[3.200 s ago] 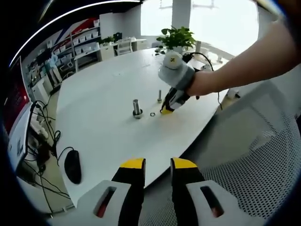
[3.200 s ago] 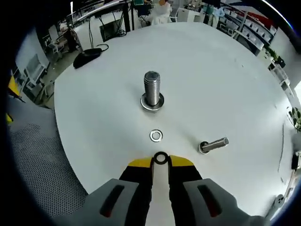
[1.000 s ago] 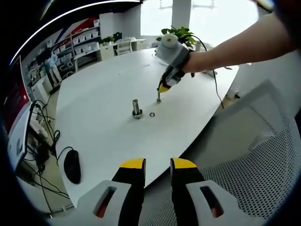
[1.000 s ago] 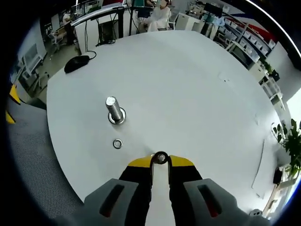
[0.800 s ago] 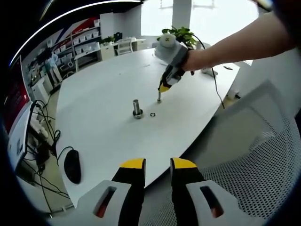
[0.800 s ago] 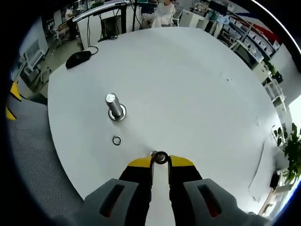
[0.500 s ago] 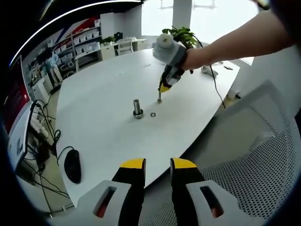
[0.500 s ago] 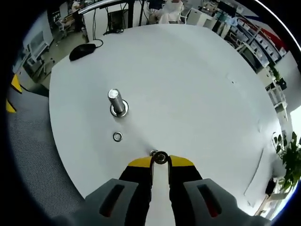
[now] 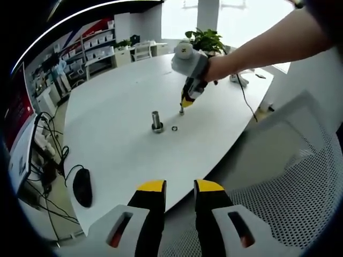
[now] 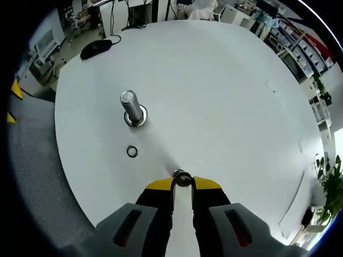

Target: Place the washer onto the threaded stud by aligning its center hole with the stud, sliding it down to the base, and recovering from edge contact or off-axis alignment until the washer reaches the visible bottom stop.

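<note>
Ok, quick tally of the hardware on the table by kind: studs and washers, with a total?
Studs: 2, a large stud and a small stud under the right gripper.
Washers: 2, a loose washer and a held washer.
Total: 4.

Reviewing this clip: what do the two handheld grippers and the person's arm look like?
Both the left gripper and the right gripper have black fingers with yellow tips, rising from pale grey housings with dark slots. In the left gripper view the right gripper carries a rounded grey body with a small yellow mark on top. The person's forearm is bare, with no sleeve in view.
</note>
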### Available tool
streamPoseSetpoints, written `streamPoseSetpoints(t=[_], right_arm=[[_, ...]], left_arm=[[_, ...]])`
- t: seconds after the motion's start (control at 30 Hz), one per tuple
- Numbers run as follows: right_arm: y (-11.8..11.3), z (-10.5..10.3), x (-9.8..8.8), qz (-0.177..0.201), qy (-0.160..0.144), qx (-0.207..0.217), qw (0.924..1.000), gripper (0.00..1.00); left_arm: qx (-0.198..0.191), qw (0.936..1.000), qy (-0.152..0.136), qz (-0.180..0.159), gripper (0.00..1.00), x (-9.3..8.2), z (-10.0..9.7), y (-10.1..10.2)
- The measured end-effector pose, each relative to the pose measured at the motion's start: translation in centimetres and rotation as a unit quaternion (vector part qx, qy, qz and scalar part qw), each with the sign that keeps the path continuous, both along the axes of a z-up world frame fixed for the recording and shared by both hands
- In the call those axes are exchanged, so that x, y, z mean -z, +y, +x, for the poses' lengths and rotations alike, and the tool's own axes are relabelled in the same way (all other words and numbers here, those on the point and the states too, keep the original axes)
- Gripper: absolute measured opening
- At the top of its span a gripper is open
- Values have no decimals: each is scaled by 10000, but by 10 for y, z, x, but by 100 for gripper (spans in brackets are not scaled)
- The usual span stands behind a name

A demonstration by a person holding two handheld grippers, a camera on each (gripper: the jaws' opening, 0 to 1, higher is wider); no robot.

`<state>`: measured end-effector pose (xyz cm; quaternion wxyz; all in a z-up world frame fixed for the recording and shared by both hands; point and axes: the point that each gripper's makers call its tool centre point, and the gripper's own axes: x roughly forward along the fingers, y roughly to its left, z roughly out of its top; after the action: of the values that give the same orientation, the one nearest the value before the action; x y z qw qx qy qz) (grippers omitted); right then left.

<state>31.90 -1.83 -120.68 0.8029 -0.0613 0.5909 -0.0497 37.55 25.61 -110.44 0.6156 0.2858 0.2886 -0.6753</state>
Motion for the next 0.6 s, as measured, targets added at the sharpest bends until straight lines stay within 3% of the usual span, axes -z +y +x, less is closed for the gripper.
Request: streamPoseSetpoints(t=[0.33, 0.6], right_arm=[[4, -5, 19, 197, 108, 194, 9996, 15], [12, -12, 21, 249, 120, 300, 9992, 16]], left_arm=[[4, 10000, 6, 62, 18, 2, 0, 1], [18, 10000, 14, 74, 18, 2, -1, 1]])
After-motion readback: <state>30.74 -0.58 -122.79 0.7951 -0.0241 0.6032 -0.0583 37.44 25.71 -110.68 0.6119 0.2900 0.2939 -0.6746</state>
